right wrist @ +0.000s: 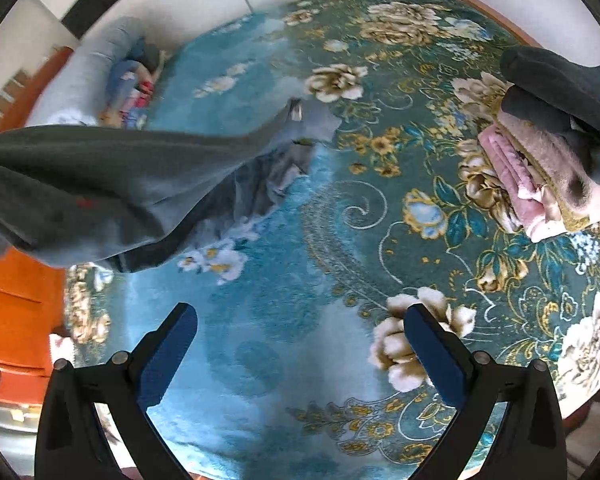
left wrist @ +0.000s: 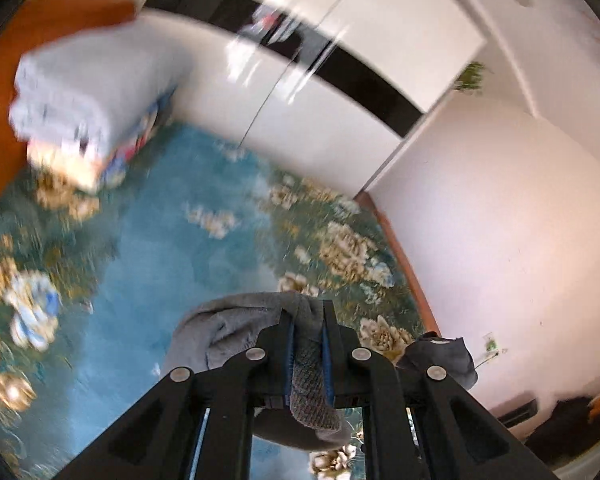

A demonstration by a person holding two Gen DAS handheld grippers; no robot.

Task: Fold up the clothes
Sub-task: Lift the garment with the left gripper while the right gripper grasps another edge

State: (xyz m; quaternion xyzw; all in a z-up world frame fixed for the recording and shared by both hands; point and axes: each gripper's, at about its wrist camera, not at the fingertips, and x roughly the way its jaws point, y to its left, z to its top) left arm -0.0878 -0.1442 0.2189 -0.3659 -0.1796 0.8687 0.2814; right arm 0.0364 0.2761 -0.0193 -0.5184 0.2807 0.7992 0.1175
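A fold of the grey garment point(left wrist: 236, 328) is pinched between the nearly closed jaws of the left gripper point(left wrist: 307, 312) and held above the floral bedspread point(left wrist: 172, 248). The right gripper point(right wrist: 300, 320) is spread wide and empty. A folded stack point(right wrist: 540, 160) is seen near the bed's edge.

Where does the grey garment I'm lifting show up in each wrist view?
Left wrist: grey garment at bottom centre, pinched in the left gripper.
Right wrist: grey garment stretched across the left side, above the bed.
Shared landmark: the teal floral bedspread.
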